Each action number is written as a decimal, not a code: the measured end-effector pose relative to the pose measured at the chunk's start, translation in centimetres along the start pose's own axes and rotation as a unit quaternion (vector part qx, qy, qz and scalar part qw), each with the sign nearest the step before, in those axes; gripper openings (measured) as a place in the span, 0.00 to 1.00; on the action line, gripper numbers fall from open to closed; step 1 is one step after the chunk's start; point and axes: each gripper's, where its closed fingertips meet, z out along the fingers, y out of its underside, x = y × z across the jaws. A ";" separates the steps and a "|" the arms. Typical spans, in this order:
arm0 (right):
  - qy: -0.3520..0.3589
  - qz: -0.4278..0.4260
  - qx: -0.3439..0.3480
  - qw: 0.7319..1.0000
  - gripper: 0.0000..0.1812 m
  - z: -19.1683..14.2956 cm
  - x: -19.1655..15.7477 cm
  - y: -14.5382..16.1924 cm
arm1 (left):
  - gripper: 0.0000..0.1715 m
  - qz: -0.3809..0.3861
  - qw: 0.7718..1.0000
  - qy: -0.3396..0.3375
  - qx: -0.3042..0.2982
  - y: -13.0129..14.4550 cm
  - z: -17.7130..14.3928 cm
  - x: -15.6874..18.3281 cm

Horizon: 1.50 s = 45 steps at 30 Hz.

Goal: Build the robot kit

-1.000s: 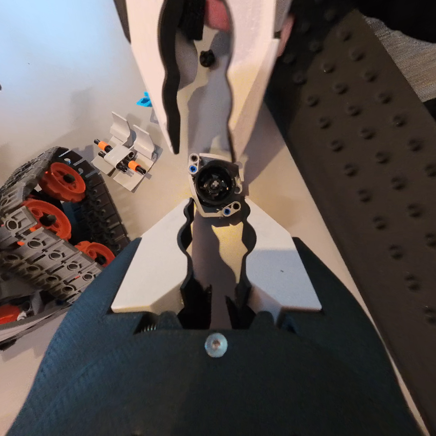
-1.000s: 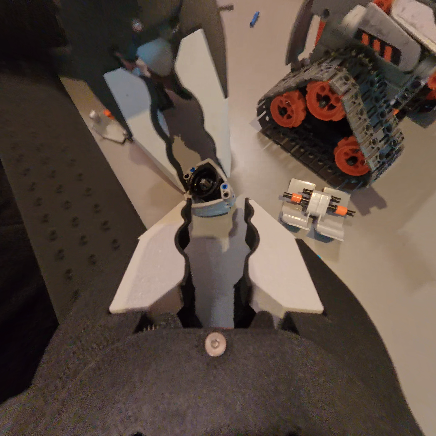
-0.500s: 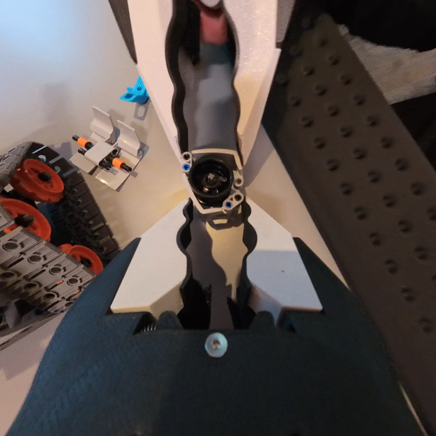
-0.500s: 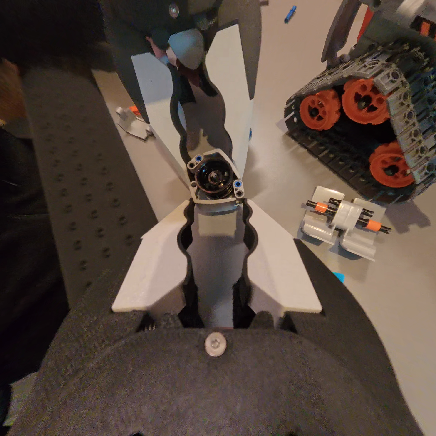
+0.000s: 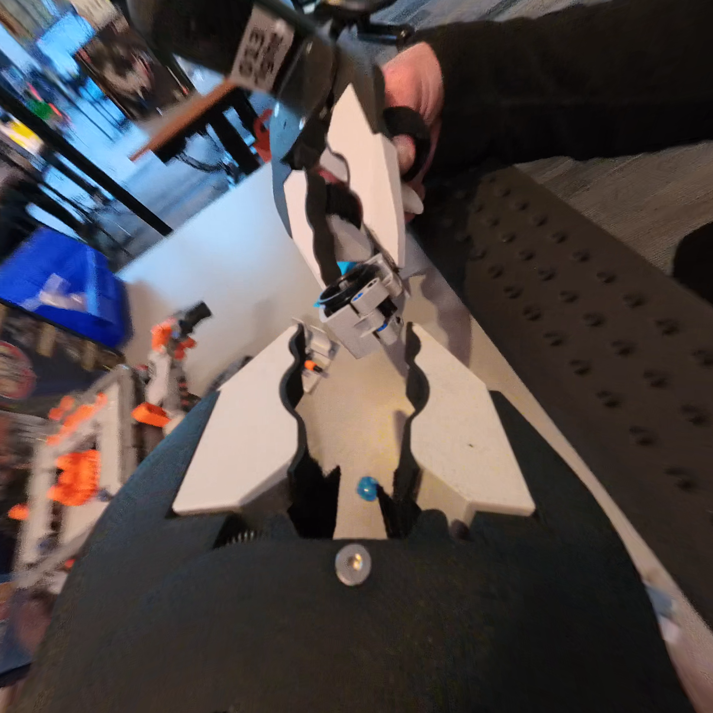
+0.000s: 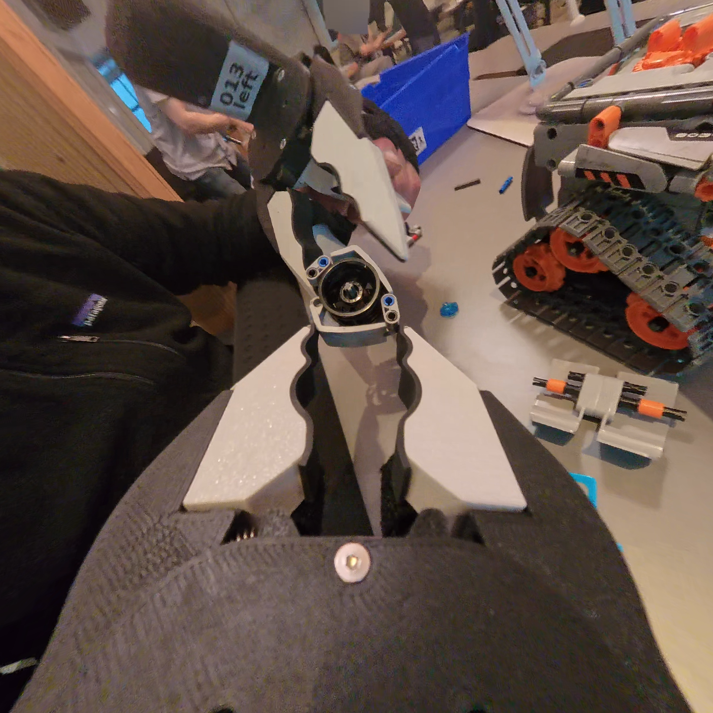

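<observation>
**Motor block pinched above a pale table**

Pale grey table [image 6: 463,250] in a busy workroom. Along the table's near edge, by the person in a black fleece sleeve [image 6: 135,239], a black studded mat [image 5: 578,328]. Beyond the far edge, a blue bin [image 6: 424,88] and other people; off to one side, a wooden wall panel [image 6: 58,135].

Spread across the table top, in the right wrist view:
- toward the right edge, a tracked brick vehicle [image 6: 617,270] with orange wheels;
- just in front of it, apart from the tracks, a small grey assembly [image 6: 605,409] with black axles and orange bushes;
- near the middle, a clear blue round piece [image 6: 449,309];
- farther back, a black pin [image 6: 467,184] and a blue pin [image 6: 504,185] lying close together.

Raised clear of the table, inboard of the mat: a grey motor block [image 6: 351,297], black round hub facing the right wrist camera, blue pins at two corners. Clamped at the very tips of the right gripper [image 6: 355,332], jaws narrow around the housing.

Opposite, tip to tip with it, the left gripper [image 5: 353,330]: jaws spread wide, holding nothing, block just beyond its fingertips. Cannot tell whether one left fingertip touches the housing.
</observation>
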 end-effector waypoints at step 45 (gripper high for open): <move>0.248 -0.200 -0.138 0.938 0.14 -0.9 3.0 4.5 | 0.18 -0.103 0.994 0.005 -0.024 2.8 4.3 1.4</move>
